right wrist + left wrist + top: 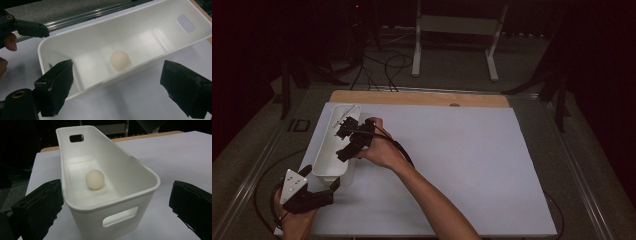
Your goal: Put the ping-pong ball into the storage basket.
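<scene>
White bin (pixel 332 160) at left edge of white sheet (pixel 472 165), long axis running away from person. Ball (pixel 95 179) loose on bin floor, mid-length, touching nothing else. Left gripper (pixel 332 187) at near end of bin, jaws spread wide either side of end wall, not gripping. Right gripper (pixel 343 136) over bin's right wall, jaws apart, released, empty. Bin walls between both grippers and ball. Cut-out handles at both ends. Wooden table edge (pixel 422 97) past sheet; cables (pixel 382 70) and white stand (pixel 452 30) on floor behind.
</scene>
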`<state>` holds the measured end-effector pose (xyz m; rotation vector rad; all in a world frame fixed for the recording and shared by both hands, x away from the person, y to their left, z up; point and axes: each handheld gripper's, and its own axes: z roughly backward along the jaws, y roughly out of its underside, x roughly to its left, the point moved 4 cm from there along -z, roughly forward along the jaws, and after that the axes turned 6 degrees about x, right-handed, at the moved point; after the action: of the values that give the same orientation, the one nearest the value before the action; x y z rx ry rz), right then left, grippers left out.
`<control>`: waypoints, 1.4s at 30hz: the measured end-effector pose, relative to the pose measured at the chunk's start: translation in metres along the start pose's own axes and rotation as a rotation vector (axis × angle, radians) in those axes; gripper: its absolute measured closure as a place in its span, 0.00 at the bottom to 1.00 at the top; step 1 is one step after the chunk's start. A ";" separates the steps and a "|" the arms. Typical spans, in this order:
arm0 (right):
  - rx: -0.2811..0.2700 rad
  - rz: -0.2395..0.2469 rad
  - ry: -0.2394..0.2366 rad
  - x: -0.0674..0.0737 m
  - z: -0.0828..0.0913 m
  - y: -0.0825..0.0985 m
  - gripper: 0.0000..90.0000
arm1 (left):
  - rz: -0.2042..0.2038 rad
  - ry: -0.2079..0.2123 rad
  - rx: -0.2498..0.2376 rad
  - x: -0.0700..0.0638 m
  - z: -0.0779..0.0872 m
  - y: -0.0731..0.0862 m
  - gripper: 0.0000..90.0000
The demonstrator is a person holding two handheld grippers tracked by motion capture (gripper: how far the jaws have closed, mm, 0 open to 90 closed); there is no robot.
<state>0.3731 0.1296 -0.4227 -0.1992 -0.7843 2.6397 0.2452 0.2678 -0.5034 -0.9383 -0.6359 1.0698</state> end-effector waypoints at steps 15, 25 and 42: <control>0.006 -0.044 0.029 -0.019 0.015 0.026 0.12 | -0.001 -0.001 0.000 0.000 0.000 0.000 0.00; -0.006 -0.075 0.039 -0.032 0.025 0.046 0.12 | 0.000 -0.001 0.001 0.000 0.000 0.001 0.00; -0.033 -0.143 0.076 -0.049 0.049 0.093 0.12 | 0.000 -0.002 0.004 -0.001 0.000 0.001 0.00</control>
<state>0.3776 0.0141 -0.4315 -0.2413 -0.7866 2.4720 0.2446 0.2674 -0.5038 -0.9337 -0.6348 1.0713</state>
